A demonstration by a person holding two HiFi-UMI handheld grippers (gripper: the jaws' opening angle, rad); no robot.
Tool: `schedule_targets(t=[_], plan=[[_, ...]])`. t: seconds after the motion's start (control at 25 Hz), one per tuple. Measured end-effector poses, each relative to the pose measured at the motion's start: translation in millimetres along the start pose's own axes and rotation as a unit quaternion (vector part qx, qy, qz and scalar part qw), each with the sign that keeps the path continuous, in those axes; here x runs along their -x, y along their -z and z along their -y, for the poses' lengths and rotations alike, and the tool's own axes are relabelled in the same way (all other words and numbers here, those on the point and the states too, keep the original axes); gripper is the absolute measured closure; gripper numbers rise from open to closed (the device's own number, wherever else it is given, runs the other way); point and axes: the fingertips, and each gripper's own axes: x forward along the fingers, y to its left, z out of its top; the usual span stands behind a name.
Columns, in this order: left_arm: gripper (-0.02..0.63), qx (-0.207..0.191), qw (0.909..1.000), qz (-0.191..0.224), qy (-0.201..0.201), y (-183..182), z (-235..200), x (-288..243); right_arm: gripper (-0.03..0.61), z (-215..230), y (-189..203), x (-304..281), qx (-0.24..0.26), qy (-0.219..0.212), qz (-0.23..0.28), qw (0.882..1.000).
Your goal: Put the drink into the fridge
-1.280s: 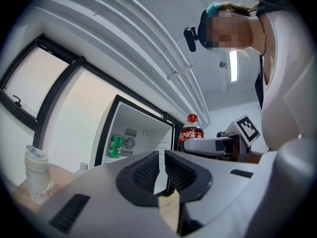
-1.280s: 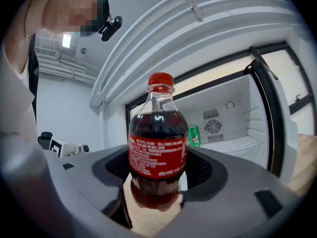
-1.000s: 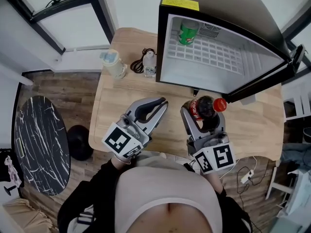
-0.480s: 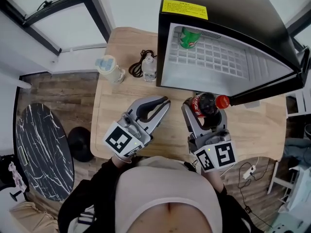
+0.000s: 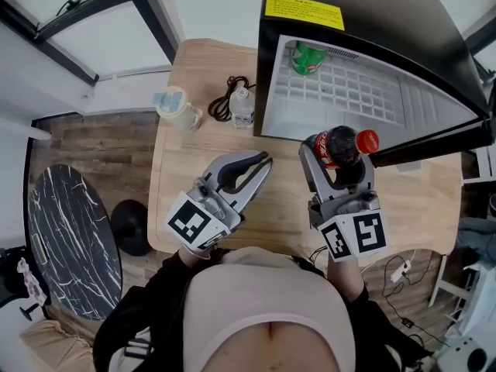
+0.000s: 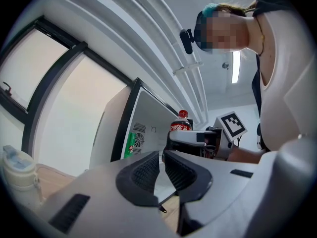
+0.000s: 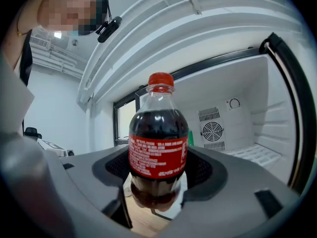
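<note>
The right gripper (image 5: pixel 339 161) has its jaws clamped on the cola bottle (image 5: pixel 341 146), held upright, cap up, at the near lip of the open fridge (image 5: pixel 387 10). Its shelf (image 5: pixel 349 91) lies just beyond. The left gripper (image 5: pixel 260 163), jaws nearly together and empty, hovers over the surface (image 5: pixel 182 169).

You wear a pale, whitish top (image 5: pixel 263 316) with black sleeves (image 5: pixel 147 316). Your left gripper (image 5: pixel 258 161) and right gripper (image 5: pixel 339 155) are grey moulded shells with black ribbed pads (image 6: pixel 143 175), each carrying a white cube (image 5: pixel 192 225) printed with black square markers.
</note>
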Motion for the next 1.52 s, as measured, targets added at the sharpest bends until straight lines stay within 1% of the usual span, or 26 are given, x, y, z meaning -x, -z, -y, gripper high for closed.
schedule_targets(t=[0.08, 0.24, 0.36, 0.64, 1.0, 1.52], plan=[[0.574, 0.0, 1.0, -0.002, -0.003, 1, -2, 3, 0.252, 2, -1, -6, -0.002, -0.001, -0.001, 1.0], [0.574, 0.0, 1.0, -0.004, -0.009, 1, -7, 7, 0.252, 9, -1, -21, -0.021, -0.004, -0.005, 1.0], [0.574, 0.0, 0.9999, -0.005, -0.013, 2, -12, 10, 0.252, 13, -2, -30, -0.011, 0.001, -0.004, 1.0], [0.574, 0.001, 0.9997, -0.009, -0.021, 4, -21, 15, 0.252, 25, -5, -51, -0.005, 0.011, 0.003, 1.0], [0.574, 0.007, 0.9993, -0.015, -0.035, 9, -35, 20, 0.252, 37, 2, -78, 0.01, 0.019, 0.0, 1.0], [0.574, 0.013, 0.9993, -0.017, -0.031, 14, -40, 11, 0.252, 50, 9, -108, 0.022, 0.025, -0.012, 0.999]])
